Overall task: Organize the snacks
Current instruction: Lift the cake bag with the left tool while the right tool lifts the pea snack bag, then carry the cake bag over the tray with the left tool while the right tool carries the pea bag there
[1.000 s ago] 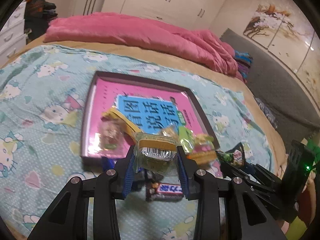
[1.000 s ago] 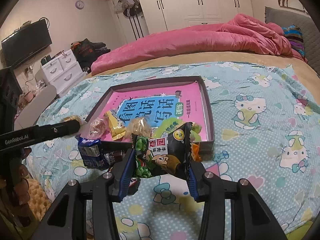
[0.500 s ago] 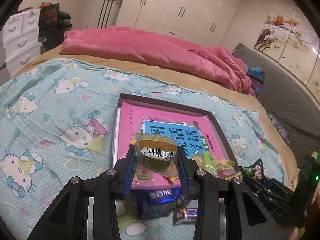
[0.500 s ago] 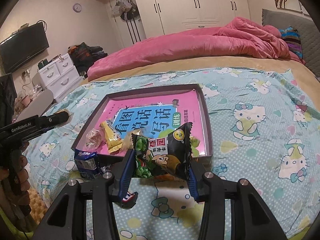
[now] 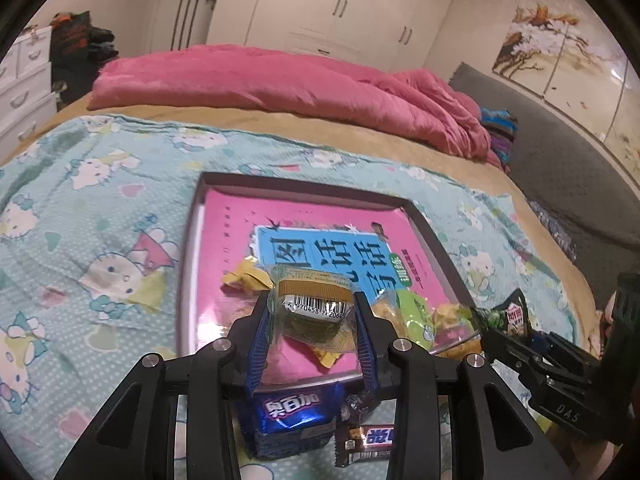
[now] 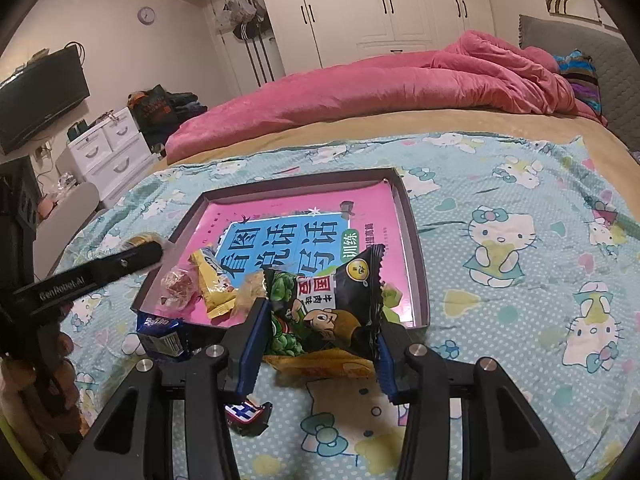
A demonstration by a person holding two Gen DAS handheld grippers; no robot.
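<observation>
Currently both claws carry one snack each toward the tray.
I hold a clear-wrapped pastry (image 5: 314, 312) clamped in the left claw (image 5: 312, 320) above the tray's (image 5: 304, 185) near end, and a black peanut bag (image 6: 326, 304) clamped in the right claw (image 6: 320, 332) just short of the near rim, since loose snacks already collect there; two bars (image 5: 292, 410) lie outside on the bed.

Light: warm indoor light is falling from above, moderately dim.
Glare: bright reflections are shining on the pink book cover (image 5: 320, 240) beyond the fingers and on the wardrobe doors (image 6: 400, 4) far behind.
Distortion: fisheye is bending the edges; black corners are closing in.
Blur: both views are looking slightly soft.
</observation>
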